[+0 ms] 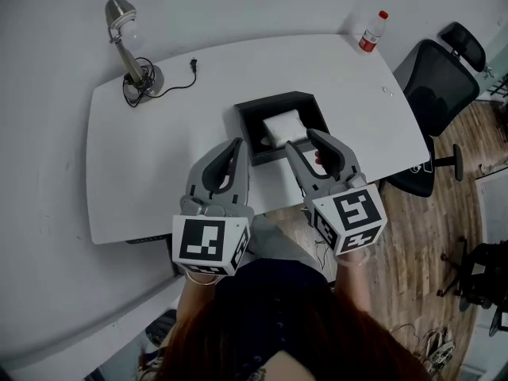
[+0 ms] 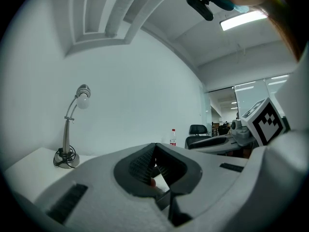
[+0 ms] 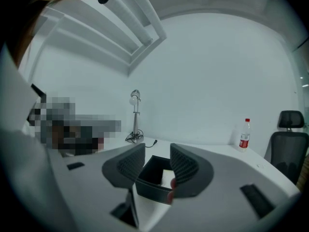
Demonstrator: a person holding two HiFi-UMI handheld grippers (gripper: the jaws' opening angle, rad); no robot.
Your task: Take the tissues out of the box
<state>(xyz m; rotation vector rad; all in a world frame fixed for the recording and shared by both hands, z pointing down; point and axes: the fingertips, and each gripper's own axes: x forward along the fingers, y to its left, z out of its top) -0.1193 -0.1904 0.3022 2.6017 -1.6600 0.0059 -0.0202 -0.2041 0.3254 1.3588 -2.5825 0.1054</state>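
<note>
Tissues (image 1: 283, 125) down inside black box (image 1: 270, 101), in the middle of white table (image 1: 159, 149), none out yet. Right gripper (image 1: 303, 141) just over near edge of box, jaws apart, nothing held between them. Left gripper (image 1: 236, 145) close by box's left side, jaws together, empty. Best way now, by the look of it: dip right gripper down into box, tips aimed at white stack. Keep jaws wide enough to go around top tissue, and stay off box walls. Pinch softly, only top sheets, near the middle. Lift straight up and slow, to avoid tearing. Maybe press left gripper on box rim, to stop box from coming up too. Let go only over bare table, well away from box.
</note>
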